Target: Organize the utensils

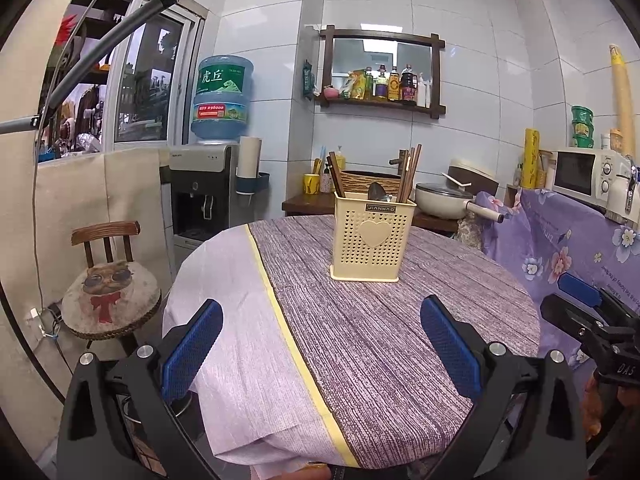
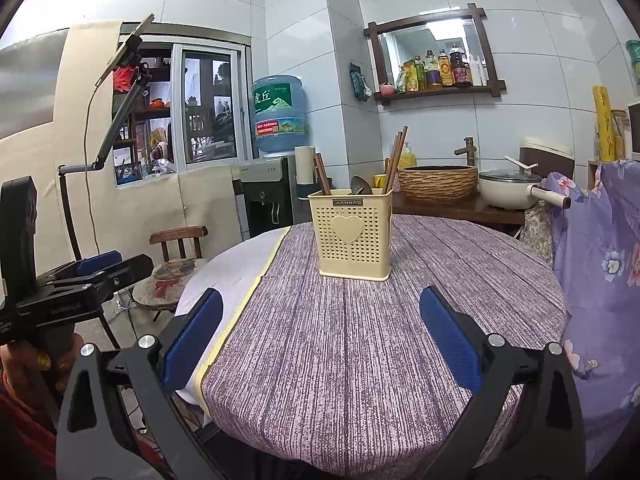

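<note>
The left gripper hangs over the near edge of the round table with its blue pads spread wide and nothing between them. The right gripper is just as wide and empty, hovering beside it over the purple striped cloth. Well ahead of both, near the table's middle, stands the cream utensil holder with a heart on its front, upright on the cloth. Brown chopsticks lean in its left and right compartments, and a metal spoon pokes up between them.
</note>
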`<state>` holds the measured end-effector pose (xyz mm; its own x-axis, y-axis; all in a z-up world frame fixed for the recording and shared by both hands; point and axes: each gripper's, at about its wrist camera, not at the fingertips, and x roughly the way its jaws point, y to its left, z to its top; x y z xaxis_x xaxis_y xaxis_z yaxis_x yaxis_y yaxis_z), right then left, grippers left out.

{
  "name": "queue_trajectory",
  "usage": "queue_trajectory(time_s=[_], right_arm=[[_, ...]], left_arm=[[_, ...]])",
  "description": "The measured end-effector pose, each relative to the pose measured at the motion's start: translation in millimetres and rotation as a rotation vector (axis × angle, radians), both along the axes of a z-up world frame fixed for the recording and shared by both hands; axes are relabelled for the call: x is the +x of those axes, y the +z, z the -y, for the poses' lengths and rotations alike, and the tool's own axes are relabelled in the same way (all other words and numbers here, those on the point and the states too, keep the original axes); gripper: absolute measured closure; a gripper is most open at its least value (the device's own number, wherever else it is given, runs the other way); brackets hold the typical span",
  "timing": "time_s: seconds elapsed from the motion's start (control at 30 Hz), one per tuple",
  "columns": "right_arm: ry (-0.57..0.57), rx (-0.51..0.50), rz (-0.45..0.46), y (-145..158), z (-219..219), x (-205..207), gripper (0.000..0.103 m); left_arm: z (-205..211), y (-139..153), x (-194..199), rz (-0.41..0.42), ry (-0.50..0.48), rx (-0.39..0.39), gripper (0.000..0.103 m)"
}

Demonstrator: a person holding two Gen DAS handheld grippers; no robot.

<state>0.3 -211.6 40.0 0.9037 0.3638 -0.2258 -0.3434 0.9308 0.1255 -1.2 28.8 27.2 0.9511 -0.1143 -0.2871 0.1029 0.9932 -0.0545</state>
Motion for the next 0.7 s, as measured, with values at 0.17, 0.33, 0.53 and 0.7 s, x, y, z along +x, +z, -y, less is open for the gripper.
queue_trajectory(time_s=[0.17, 0.33, 0.53, 0.7], right_arm=[[-0.002, 0.004, -0.004, -0.8, -0.3, 1.0, 0.006], [0.001, 0.000, -0.008, -1.9, -0.6, 1.6, 0.006], [0.002, 0.003, -0.014, -3.6, -1.2, 2.4, 0.006], [0.003, 0.000, -0.015, -3.9, -3.0, 3.1, 0.006]], left_arm=[[1.4, -0.6, -0.2, -0.002, 0.000, 0.002, 0.005], [1.6, -1.3, 0.0, -0.006, 0.000, 0.002, 0.005], [1.7, -1.6, 1.8, -0.011, 0.008, 0.004, 0.005], [2.2, -1.3, 2.2, -0.011, 0.009, 0.008, 0.005]])
